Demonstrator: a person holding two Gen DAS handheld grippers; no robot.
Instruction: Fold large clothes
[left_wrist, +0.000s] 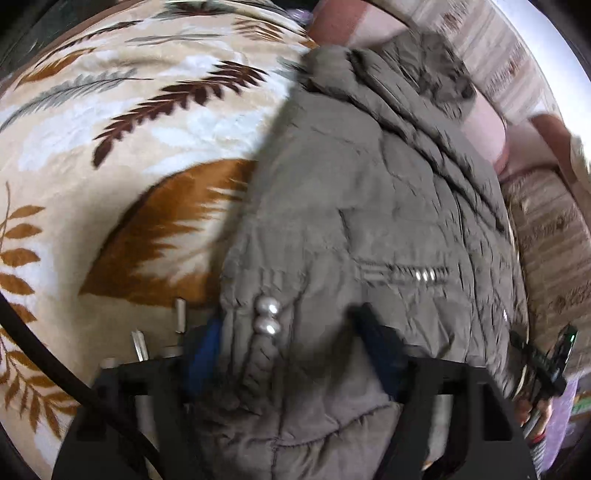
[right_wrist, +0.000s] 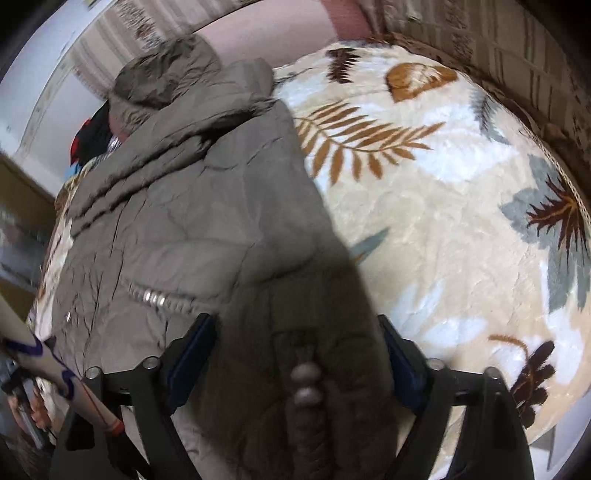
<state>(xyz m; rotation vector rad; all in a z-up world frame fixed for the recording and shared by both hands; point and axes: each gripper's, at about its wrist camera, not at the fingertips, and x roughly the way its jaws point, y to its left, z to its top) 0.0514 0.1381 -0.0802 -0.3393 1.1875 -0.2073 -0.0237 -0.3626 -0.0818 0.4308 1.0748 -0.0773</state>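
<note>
Cream plush blanket (left_wrist: 122, 122) printed with brown, rust and grey leaves covers the bed, with pale pink bedding (right_wrist: 266, 40) at its far edge and patterned wallpaper (right_wrist: 517, 55) behind. Along one side edge of the bed lies a grey-brown quilted jacket (left_wrist: 351, 192), hood toward the far edge, with a silver zip and pearl beads (left_wrist: 266, 316). Each sleeve end sits between a gripper's blue pads, left gripper (left_wrist: 288, 332) and right gripper (right_wrist: 297, 336); whether the pads clamp the fabric cannot be told.

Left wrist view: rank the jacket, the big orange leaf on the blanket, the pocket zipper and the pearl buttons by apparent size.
1. jacket
2. orange leaf
3. pocket zipper
4. pearl buttons, though nearness to the camera enlarges them.
</note>
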